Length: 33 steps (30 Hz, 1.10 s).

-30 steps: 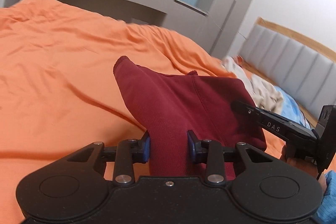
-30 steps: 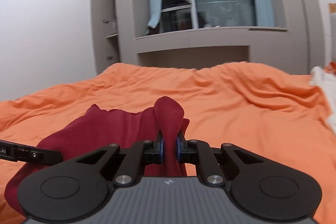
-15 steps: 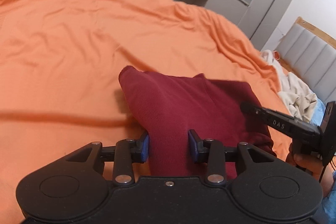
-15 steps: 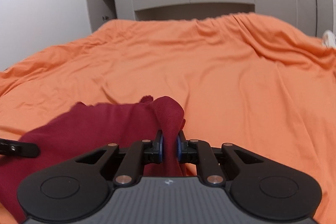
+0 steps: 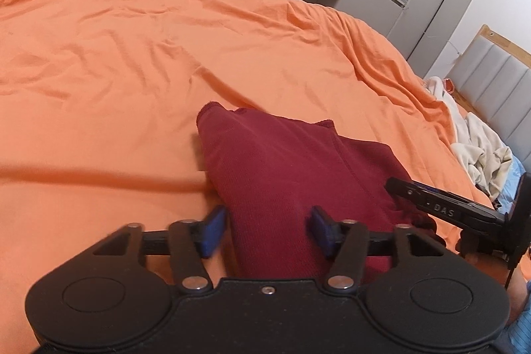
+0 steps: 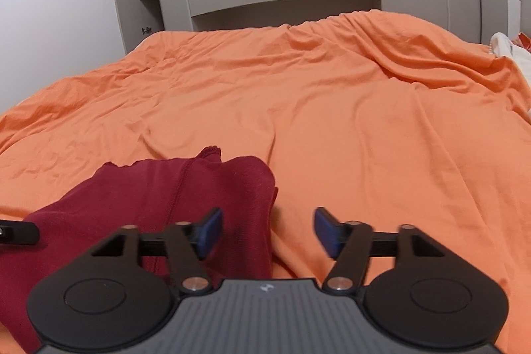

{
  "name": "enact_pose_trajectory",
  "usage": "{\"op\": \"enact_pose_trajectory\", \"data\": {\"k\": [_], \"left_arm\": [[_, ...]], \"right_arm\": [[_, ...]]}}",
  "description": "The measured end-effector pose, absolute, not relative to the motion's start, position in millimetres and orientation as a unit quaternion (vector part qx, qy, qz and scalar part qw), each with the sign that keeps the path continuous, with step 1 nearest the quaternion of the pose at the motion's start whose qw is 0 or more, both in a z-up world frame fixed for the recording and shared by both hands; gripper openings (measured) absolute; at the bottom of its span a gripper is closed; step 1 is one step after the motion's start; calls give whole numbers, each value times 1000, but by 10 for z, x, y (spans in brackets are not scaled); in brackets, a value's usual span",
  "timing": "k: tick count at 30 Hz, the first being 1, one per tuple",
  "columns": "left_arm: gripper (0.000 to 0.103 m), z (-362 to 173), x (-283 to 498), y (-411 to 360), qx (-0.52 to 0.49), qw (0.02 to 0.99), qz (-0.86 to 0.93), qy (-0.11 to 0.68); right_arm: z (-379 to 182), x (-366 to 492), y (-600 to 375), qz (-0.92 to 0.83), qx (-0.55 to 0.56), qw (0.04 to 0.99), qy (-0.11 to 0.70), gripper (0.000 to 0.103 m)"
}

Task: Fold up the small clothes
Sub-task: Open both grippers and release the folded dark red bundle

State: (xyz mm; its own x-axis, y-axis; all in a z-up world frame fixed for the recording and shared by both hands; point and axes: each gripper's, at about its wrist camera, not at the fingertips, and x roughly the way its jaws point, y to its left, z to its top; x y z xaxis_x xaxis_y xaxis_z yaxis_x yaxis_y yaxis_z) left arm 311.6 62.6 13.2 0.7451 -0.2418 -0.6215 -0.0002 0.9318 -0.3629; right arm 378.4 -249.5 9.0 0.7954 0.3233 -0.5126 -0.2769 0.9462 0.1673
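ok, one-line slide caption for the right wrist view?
Right gripper, fingers just opened, releases the dark red garment onto the orange bedspread.

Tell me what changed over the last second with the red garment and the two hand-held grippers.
Both let go. The right hand-held gripper, which pinched a fold of the red garment, has just opened; cloth lies by its left pad only. The left hand-held gripper has just opened too, cloth loose between its pads. Both came down and the garment now rests on the orange bedspread, which is unchanged.
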Motion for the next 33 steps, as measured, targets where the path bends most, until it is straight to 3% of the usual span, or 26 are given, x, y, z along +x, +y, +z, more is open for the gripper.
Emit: {"op": "enact_pose_trajectory", "data": {"k": [1, 4, 7, 14, 26, 33], "left_arm": [[77, 148, 3106, 618, -170, 920, -62, 349], [86, 222, 3057, 597, -163, 926, -54, 336], [99, 290, 2999, 575, -159, 932, -41, 322], [102, 341, 2829, 464, -125, 943, -34, 306], [102, 80, 2566, 393, -112, 943, -11, 314], [102, 63, 2501, 295, -92, 949, 7, 300]], "right_arm": [[110, 3755, -2499, 158, 41, 948, 274, 85], [183, 3633, -2509, 157, 43, 952, 260, 100], [263, 3474, -2492, 157, 38, 956, 246, 103], [409, 3100, -2387, 158, 2, 965, 211, 103], [233, 2572, -2095, 150, -86, 956, 237, 103], [234, 2392, -2149, 138, -77, 959, 235, 103]]}}
